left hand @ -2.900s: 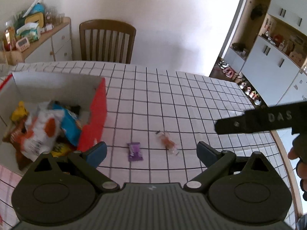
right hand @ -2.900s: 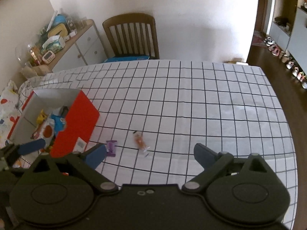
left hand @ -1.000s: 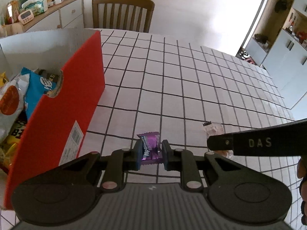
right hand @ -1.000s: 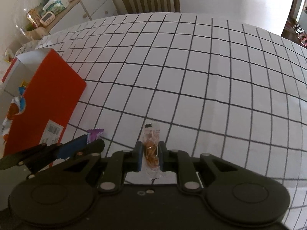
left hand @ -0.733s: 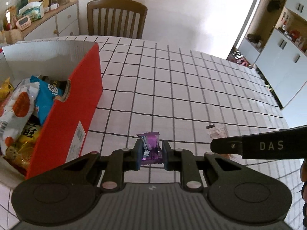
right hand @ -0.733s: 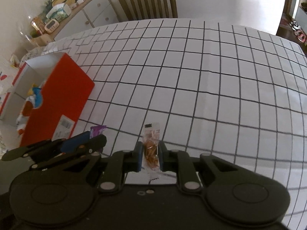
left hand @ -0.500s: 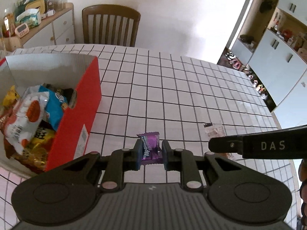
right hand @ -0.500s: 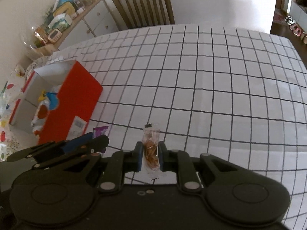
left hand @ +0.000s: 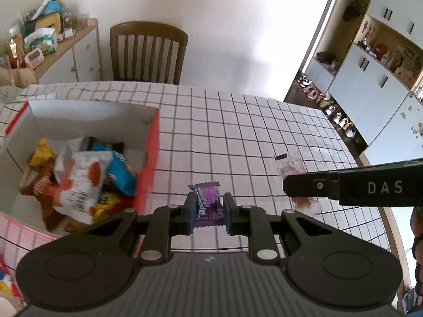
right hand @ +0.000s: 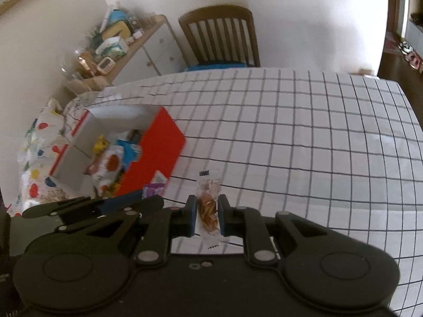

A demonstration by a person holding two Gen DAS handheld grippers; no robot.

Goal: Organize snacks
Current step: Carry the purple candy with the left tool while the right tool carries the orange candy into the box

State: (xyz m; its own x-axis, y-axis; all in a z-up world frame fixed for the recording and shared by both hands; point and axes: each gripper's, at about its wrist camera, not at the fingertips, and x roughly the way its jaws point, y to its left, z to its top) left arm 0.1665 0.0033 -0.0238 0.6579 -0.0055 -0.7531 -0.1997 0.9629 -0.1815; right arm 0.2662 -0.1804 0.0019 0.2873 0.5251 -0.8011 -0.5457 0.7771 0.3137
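My left gripper [left hand: 208, 214] is shut on a small purple candy packet [left hand: 207, 203], held in the air above the checked tablecloth [left hand: 238, 137]. My right gripper [right hand: 207, 215] is shut on a clear packet of orange-brown snacks [right hand: 208, 206]. In the left wrist view the right gripper [left hand: 288, 186] reaches in from the right edge with that clear packet [left hand: 290, 165]. In the right wrist view the left gripper [right hand: 148, 200] sits at lower left with the purple packet [right hand: 154, 190]. The red box [left hand: 148, 163], white inside, lies to the left and holds several snack bags [left hand: 79, 179].
A wooden chair [left hand: 148, 52] stands at the table's far edge. A sideboard [left hand: 76, 52] crowded with jars and boxes runs along the left wall. White cupboards [left hand: 375, 84] and shoes on the floor are at the right. A spotted cloth [right hand: 39, 163] lies left of the box.
Both grippers have risen from the table, each keeping its packet. The box now appears from above, with more of its inside showing. The tabletop looks farther away.
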